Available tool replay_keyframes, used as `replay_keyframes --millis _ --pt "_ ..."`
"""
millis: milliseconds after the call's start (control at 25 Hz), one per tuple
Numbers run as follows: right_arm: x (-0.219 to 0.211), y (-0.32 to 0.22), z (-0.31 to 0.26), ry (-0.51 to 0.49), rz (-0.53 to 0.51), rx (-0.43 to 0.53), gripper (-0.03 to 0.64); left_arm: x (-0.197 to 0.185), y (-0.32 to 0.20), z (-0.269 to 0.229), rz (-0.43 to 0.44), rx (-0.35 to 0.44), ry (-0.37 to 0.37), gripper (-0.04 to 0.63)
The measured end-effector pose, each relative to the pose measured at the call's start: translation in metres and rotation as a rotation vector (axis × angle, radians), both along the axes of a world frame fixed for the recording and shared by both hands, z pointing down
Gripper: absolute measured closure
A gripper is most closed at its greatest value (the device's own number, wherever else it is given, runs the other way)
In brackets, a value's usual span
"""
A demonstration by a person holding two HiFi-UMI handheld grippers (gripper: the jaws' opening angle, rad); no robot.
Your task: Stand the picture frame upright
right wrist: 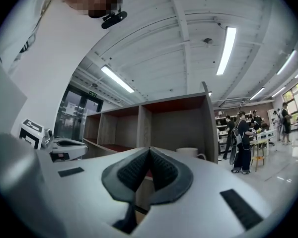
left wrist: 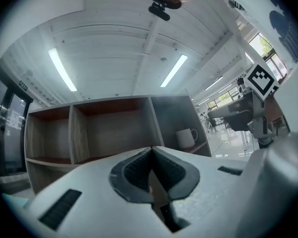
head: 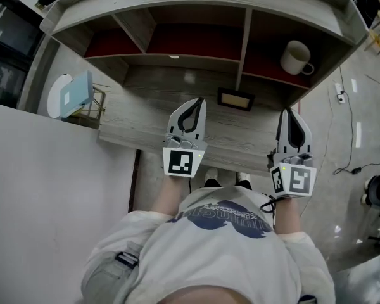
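A small dark picture frame (head: 235, 99) lies flat on the grey wooden desk (head: 145, 128), in front of the shelf unit's middle divider. My left gripper (head: 199, 101) hovers just left of the frame, jaws shut with nothing between them (left wrist: 150, 150). Over the desk's front right corner my right gripper (head: 290, 111) is held to the right of the frame, also shut and empty (right wrist: 149, 150). Both point toward the shelves. The frame does not show in either gripper view.
A white mug (head: 296, 58) stands in the right shelf compartment (left wrist: 186, 137). Left of the desk, a wire stand holds a light blue and white object (head: 73, 95). Cables (head: 348, 163) run over the floor at right. People (right wrist: 243, 143) stand far off.
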State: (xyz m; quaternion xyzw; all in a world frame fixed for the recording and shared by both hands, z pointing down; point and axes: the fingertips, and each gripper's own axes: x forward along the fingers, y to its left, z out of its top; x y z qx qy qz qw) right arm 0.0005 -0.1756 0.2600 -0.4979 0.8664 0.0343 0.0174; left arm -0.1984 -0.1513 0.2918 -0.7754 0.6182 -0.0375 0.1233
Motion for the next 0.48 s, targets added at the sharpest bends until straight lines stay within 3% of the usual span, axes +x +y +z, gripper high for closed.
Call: replay_keyframes --millis 480 --pt "0.003 -0.0036 -0.0044 0.006 0.016 0.029 0.618 -0.0106 -0.0015 -0.0032 -0.034 0.01 0.044 0.589"
